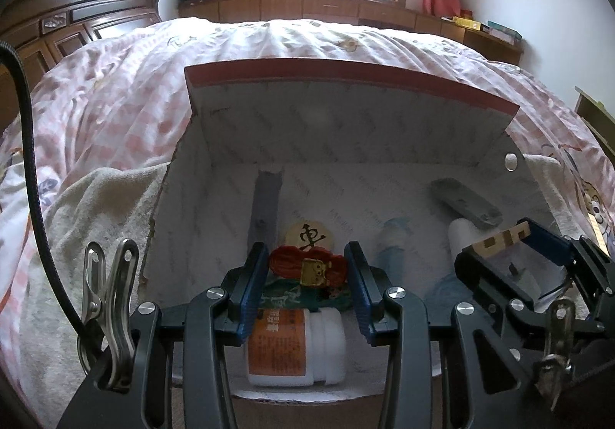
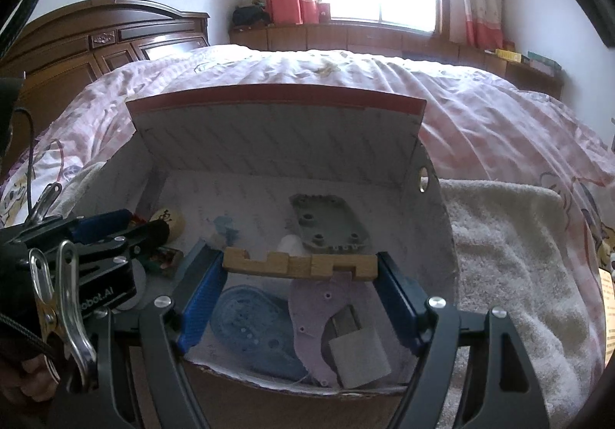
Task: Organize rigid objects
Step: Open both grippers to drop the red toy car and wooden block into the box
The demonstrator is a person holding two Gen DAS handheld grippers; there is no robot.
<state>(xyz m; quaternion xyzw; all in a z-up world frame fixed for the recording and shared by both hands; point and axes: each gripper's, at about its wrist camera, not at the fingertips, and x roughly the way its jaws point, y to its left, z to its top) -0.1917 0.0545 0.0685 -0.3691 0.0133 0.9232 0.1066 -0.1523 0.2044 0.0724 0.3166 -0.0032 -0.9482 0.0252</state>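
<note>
Wood block btwn right gripper pads

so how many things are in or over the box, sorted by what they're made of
wooden: 2, the notched block and the round chess disc
flat plastic plates: 3, grey, blue, lilac
bottles: 1, the white bottle
red toys: 1, the red toy
total: 7

a pink checked bed carries a cream towel, with a cardboard box on it.
</note>
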